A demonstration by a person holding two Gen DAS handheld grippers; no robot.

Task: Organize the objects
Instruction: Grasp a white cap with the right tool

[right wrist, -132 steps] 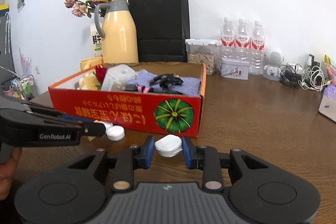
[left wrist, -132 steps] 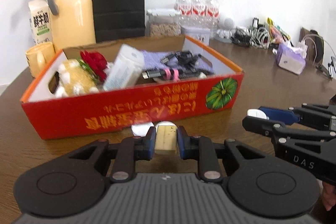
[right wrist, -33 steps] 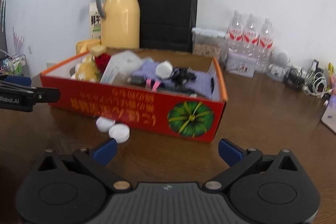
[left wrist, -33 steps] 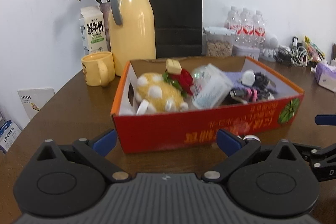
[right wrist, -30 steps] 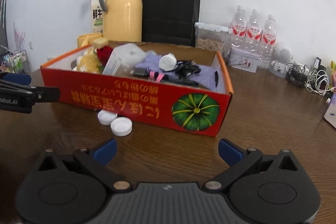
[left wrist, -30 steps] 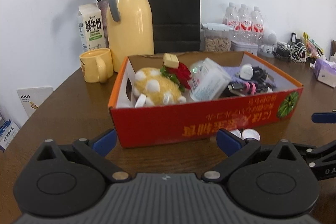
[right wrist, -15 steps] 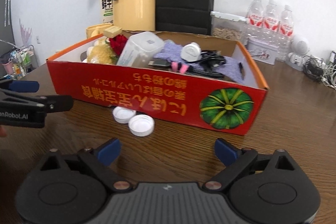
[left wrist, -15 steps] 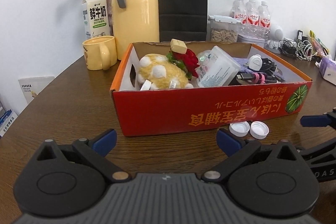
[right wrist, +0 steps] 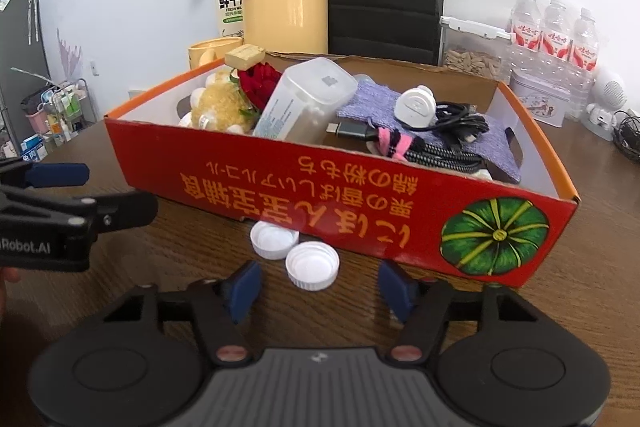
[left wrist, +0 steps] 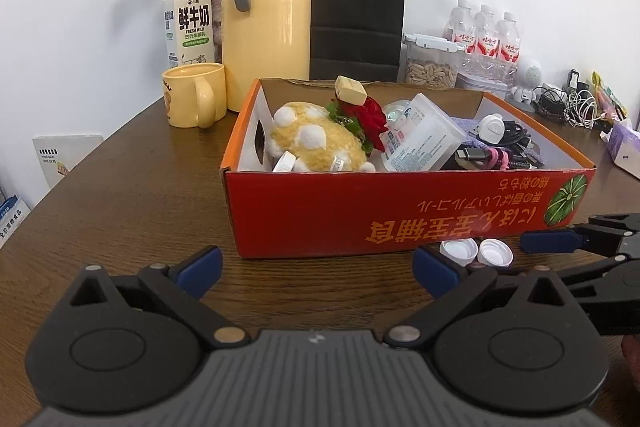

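Since a second ago the right tool (right wrist: 319,285) has come in close to the red cardboard box (right wrist: 340,195), and its blue pads, spread to the full then, are now closing with nothing pressed between them. Two white bottle caps lie upturned on the desk (right wrist: 580,307) against the box's front wall: the nearer cap (right wrist: 312,265) sits just ahead of the gap between the pads, untouched, and the farther cap (right wrist: 274,239) touches its left side, closer to the box. Left of the box front, the left tool (left wrist: 316,267) is spread wide and holds nothing. Inside the box lie a yellow plush toy (left wrist: 316,143), a red rose (left wrist: 370,121), a clear plastic container (left wrist: 420,139) and dark cables (right wrist: 452,131).
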